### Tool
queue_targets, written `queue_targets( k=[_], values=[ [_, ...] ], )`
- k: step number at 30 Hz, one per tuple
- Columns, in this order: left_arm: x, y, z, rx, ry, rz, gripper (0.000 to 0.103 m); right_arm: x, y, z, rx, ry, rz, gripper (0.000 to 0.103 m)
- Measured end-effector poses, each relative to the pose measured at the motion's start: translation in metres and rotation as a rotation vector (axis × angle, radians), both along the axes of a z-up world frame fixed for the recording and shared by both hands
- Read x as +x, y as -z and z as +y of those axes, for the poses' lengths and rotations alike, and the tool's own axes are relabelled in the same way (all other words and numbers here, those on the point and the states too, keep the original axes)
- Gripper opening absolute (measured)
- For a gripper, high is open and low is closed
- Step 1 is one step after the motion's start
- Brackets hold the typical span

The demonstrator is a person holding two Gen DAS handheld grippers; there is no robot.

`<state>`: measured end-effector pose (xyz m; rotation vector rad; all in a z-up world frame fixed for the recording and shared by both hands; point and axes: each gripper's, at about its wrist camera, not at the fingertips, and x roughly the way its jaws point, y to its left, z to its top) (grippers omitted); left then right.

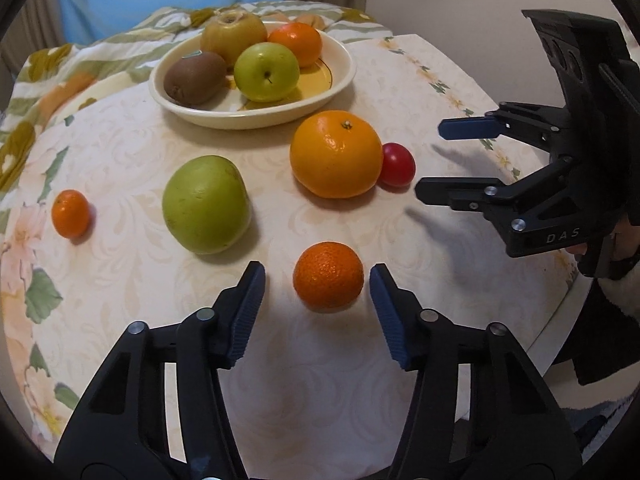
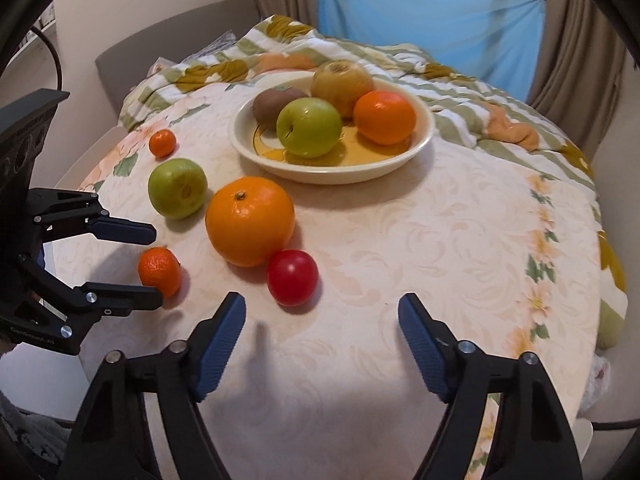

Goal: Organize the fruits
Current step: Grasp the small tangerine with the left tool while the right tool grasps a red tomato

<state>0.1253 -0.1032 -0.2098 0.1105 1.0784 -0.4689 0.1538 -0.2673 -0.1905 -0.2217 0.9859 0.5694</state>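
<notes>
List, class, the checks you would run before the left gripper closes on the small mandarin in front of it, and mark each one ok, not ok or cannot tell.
1. Small mandarin sits between the left gripper pads: ok.
2. Pads already pressing the fruit: not ok, gaps show on both sides.
3. Right gripper clear of the mandarin: ok, empty, near the red fruit.
4. Bowl has room: ok, bare floor at the front.
5. Fingertips low enough on the fruit: cannot tell.

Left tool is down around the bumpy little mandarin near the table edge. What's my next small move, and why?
Probably close the left tool on the bumpy mandarin. It already sits between the pads, which stand just clear of it on both sides, not yet touching. Then lift it toward the bowl, where four fruits already lie.
</notes>
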Motion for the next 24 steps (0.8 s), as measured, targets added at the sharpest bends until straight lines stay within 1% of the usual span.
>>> queue_targets(
  k=[3,5,8,12,20,24],
  values=[
    [0.0,0.003,-0.001,-0.003,-0.003,0.01,0.059,0.003,0.001,0.002,-0.002,-0.015,0.003,0.07],
    [0.0,0.005,-0.002,-0.001,-0.005,0.018,0.048,0.004,0.002,0.005,-0.014,-0.028,0.003,0.067],
    [-0.002,0.005,-0.002,-0.014,-0.005,0.023,0.044,0.006,0.005,0.007,-0.022,-0.046,0.009,0.063],
    [-0.004,0.004,-0.001,-0.008,-0.021,0.021,0.044,0.01,0.007,0.01,-0.022,-0.062,0.012,0.059],
    [-0.006,0.004,0.011,0.005,-0.064,0.024,0.044,0.01,0.008,0.02,-0.023,-0.112,0.002,0.055],
    [-0.009,0.004,0.015,0.005,-0.083,0.025,0.044,0.011,0.011,0.025,-0.041,-0.136,-0.007,0.043]
  ],
)
